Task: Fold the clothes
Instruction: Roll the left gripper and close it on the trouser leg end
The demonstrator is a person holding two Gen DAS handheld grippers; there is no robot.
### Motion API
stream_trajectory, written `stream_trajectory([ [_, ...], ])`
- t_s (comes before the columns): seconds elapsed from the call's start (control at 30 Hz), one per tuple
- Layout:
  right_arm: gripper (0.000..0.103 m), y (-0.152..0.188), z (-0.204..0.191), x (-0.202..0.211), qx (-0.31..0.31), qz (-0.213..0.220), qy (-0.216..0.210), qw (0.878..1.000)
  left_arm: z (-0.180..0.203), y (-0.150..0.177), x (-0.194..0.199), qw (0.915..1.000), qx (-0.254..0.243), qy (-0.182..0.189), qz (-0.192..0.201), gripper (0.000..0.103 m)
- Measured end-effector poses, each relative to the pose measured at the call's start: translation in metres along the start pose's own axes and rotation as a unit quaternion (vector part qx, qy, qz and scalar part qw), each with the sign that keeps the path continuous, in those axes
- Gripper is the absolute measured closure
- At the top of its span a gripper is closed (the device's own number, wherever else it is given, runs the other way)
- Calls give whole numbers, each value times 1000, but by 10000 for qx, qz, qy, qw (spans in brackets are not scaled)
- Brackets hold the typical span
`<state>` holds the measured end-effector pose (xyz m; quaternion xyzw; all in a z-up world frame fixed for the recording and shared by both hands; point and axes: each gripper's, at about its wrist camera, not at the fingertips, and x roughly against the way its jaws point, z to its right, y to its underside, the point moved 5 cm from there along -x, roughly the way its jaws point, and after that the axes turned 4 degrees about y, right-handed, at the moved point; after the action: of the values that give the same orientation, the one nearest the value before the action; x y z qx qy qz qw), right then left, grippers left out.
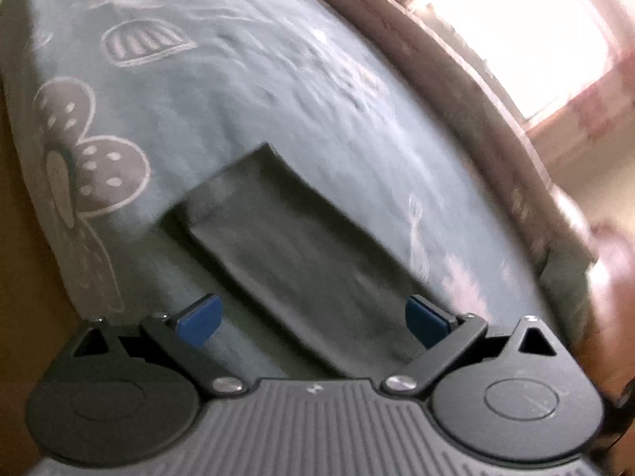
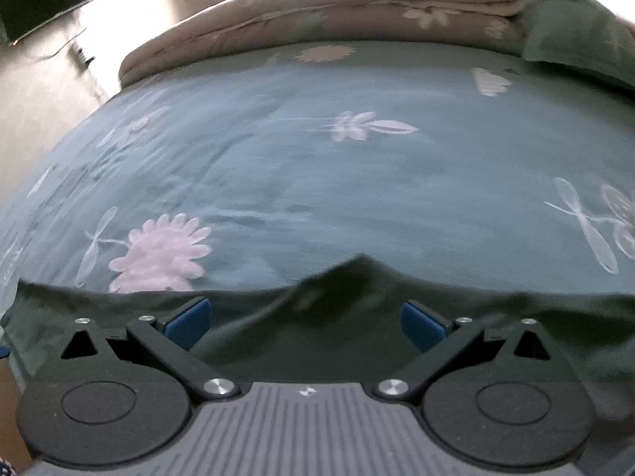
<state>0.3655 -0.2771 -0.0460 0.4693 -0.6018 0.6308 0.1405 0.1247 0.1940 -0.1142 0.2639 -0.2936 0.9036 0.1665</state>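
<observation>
Left wrist view shows one dark garment (image 1: 301, 246) lying flat on the bed (image 1: 246, 91), as a long folded strip that runs from the near edge of the bed toward its middle. The left tongs (image 1: 313, 319) stand wide apart with nothing between them; the strip passes under the gap, and whether a pad touches it I cannot tell. One brownish quilt (image 1: 448, 91) lies along the far edge of the bed.

Right wrist view shows the same dark garment (image 2: 317, 313) spread along the near edge of the bed (image 2: 317, 166), with one raised wrinkle in the cloth. The right tongs (image 2: 305, 323) are also wide and hold nothing. At the far edge lie one folded quilt (image 2: 317, 12) and one green pillow (image 2: 579, 35).
</observation>
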Motion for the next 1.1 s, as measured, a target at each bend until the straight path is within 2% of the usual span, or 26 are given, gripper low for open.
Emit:
stream_trajectory([
  [0.13, 0, -10, -35, -7, 325, -86, -432, 9985, -14, -9, 0, 9980, 543, 298, 153, 5],
  [0.33, 0, -22, -98, -18, 1290, -100, -528, 9902, -35, -20, 0, 9848, 1627, 551, 271, 5],
  [0.4, 0, -22, -120, -19, 1660, -119, -653, 9839, -38, -26, -3, 9810, 1858, 523, 170, 5],
  [0.57, 0, -10, -163, -25, 2684, -134, -600, 9613, -40, -37, -13, 9668, 2532, 337, 22, 4],
  [0.63, 0, -3, -176, -27, 3024, -161, -621, 9510, -41, -38, -18, 9653, 2579, 403, 111, 2],
  [0.73, 0, 5, -184, -29, 3207, -253, -699, 9443, -45, -41, -21, 9615, 2679, 522, 319, 2],
  [0.87, 0, 9, -182, -30, 3007, -311, -876, 9492, -52, -46, -25, 9550, 2838, 640, 573, 2],
  [1.1, 0, 14, -177, -29, 2911, -344, -803, 9527, -51, -54, -36, 9579, 2666, 816, 679, 1],
])
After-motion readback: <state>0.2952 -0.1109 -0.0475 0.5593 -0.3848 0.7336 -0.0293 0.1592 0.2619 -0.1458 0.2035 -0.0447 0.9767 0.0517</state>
